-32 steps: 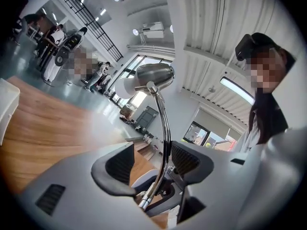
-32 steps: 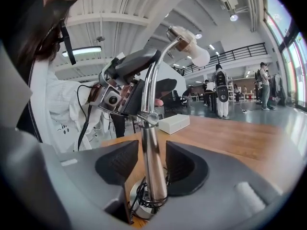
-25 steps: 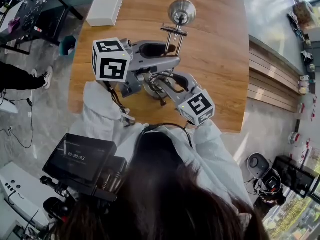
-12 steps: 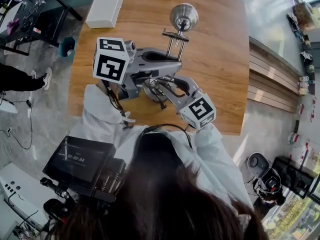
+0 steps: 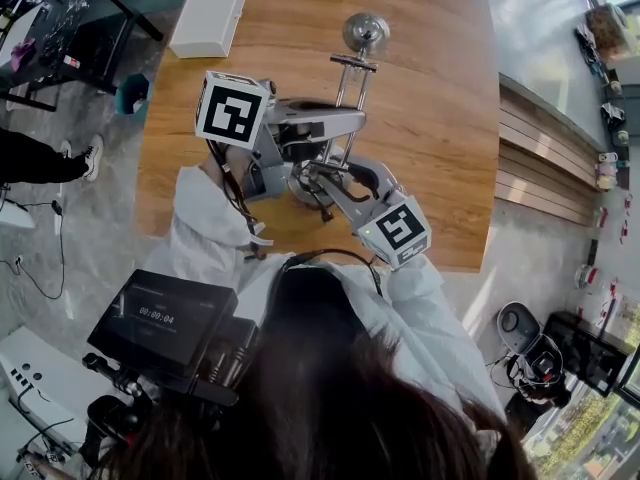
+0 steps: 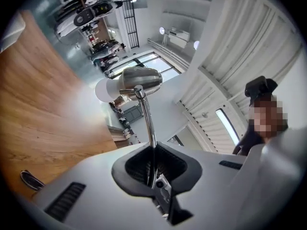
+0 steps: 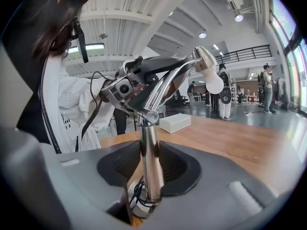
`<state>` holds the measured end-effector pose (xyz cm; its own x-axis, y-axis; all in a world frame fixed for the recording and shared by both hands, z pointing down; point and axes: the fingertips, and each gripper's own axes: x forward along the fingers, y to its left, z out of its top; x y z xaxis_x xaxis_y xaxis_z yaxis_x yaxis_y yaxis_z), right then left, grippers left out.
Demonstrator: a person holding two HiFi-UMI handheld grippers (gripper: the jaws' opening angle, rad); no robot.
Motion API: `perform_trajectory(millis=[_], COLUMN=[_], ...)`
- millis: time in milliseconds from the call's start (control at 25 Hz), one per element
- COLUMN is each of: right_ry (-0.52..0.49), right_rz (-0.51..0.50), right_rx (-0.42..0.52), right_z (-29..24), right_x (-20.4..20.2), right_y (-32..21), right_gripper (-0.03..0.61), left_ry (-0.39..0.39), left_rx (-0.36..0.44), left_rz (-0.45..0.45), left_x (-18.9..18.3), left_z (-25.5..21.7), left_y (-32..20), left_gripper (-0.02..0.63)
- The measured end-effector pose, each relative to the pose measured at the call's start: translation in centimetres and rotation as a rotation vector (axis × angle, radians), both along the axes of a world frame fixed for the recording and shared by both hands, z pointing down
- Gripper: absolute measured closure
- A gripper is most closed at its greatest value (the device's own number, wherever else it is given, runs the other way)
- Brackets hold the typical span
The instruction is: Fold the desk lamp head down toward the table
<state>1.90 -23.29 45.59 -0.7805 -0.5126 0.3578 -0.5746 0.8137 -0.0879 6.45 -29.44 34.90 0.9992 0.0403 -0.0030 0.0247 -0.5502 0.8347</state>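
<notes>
Two grips on one desk lamp [image 5: 348, 86] at this moment: the left gripper [image 6: 154, 163] is pinched tight on the thin rod [image 6: 148, 123] of the upper arm, below the lamp head [image 6: 139, 80]. The right gripper [image 7: 151, 169] is clamped round the thick post [image 7: 150, 147] just above the base [image 7: 136, 206]. The lamp stands on the person's side of the wooden table [image 5: 440, 118], its head up high and not yet folded down. Now the danger, as I read it: that rod is slim and shiny. As the left hand pushes the arm over, the pads could slide along it or twist off, and the head would spring back or drop hard. If the joint is stiff, the force goes into the post instead, and a slack right grip would let the base tip or skid toward the table edge. The black cord [image 7: 139, 193] coiled at the base could snag too. A slow, steady swing looks the safe call.
</notes>
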Motion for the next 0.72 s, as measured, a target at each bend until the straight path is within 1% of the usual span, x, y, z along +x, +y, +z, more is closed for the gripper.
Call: perform_trajectory(millis=[120,240,320,400,440,520,600,720], right_ry=[-0.006,-0.005,-0.004,0.002,0.002,-0.005,-0.012,-0.018], right_rz=[0.004,0.0,-0.004,-0.009,-0.01,-0.01,-0.014,-0.022], right_rx=[-0.005,-0.016,-0.027,-0.032,-0.033,-0.037,-0.038,-0.039], right_z=[0.2,0.4,0.7,1.1,1.2,1.2,1.0,0.6], right_x=[-0.1,-0.1,-0.2,-0.2,-0.2,-0.2,-0.2,-0.1], right_y=[-0.4,-1.3,-2.1,-2.7,-2.7,-2.3,-1.8,-1.4], right_gripper=[0.459,0.459,0.459,0.459,0.459,0.459,0.457,0.457], left_ry=[0.014,-0.01,-0.061,-0.097,-0.092,-0.043,-0.017,-0.015], left_rx=[-0.072,-0.137,-0.222,-0.345,-0.401,-0.492,-0.523,-0.553], left_rz=[0.009,-0.01,-0.03,-0.028,-0.022,-0.018,-0.018,-0.01], left_x=[-0.1,0.1,0.4,0.8,0.9,1.1,1.0,1.0], left_z=[0.7,2.2,4.6,7.3,8.3,9.0,8.9,8.9], left_y=[-0.7,-2.6,-4.1,-4.8,-4.8,-4.3,-3.8,-3.3], left_gripper=[0.592,0.588,0.574,0.555,0.548,0.545,0.545,0.545])
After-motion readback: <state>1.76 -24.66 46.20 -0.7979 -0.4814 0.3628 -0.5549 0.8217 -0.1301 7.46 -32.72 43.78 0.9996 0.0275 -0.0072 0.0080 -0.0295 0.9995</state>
